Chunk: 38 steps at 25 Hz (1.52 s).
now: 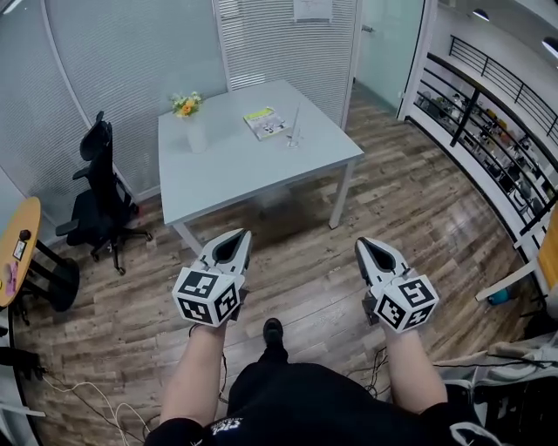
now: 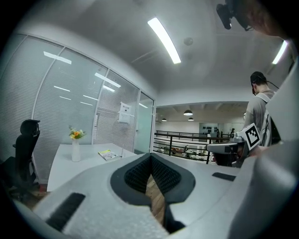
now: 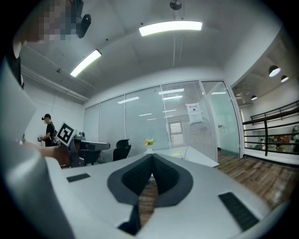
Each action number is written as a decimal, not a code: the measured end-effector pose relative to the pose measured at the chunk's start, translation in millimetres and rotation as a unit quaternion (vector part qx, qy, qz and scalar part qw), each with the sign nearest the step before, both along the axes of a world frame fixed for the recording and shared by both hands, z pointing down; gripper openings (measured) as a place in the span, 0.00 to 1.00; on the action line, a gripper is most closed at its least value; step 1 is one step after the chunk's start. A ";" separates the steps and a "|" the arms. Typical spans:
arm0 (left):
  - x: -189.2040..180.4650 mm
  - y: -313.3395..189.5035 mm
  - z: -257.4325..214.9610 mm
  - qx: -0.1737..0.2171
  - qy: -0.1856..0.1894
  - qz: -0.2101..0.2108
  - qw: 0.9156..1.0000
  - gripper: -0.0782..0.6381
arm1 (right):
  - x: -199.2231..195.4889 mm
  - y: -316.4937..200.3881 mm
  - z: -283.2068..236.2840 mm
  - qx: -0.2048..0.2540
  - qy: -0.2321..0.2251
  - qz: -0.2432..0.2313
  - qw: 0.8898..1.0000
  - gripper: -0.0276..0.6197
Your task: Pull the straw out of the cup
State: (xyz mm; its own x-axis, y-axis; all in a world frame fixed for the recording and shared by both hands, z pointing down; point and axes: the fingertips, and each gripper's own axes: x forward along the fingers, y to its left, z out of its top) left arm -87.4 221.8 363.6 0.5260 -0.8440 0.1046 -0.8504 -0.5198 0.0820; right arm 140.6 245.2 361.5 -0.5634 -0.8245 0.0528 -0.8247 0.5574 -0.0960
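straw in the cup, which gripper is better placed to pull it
Right, marginally: the cup stands toward the table's right edge. The right gripper and left gripper are both shut, empty, far off.

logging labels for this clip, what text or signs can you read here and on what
No text can be read.
Booklet on the table: print too small.
Sheet on the wall: blurred.
Left cube, right cube: square patterns only, no words.
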 end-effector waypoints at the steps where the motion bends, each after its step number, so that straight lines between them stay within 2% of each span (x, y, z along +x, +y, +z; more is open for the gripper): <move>1: -1.0 -7.9 1.6 -0.002 0.002 0.002 1.000 0.12 | -1.4 -6.4 1.4 -0.002 0.000 0.000 1.000 0.05; 7: -12.0 -70.0 12.5 -0.012 0.000 0.004 1.000 0.12 | -10.0 -64.0 9.0 -0.017 0.004 0.007 1.000 0.05; 19: -48.7 -180.2 29.1 -0.020 -0.005 0.010 1.000 0.12 | -56.1 -167.6 22.7 -0.047 0.016 0.002 0.999 0.05; 28: -78.2 -224.3 13.4 0.000 -0.004 0.003 1.000 0.12 | -82.2 -212.6 6.2 -0.037 0.013 0.004 0.999 0.05; 33: -87.6 -236.9 3.8 0.015 -0.014 0.018 1.000 0.12 | -90.3 -225.1 0.6 -0.031 0.006 0.017 0.999 0.05; 38: -91.3 -256.0 5.8 0.010 -0.007 0.021 1.000 0.12 | -89.7 -235.6 6.2 -0.039 0.002 0.028 0.999 0.05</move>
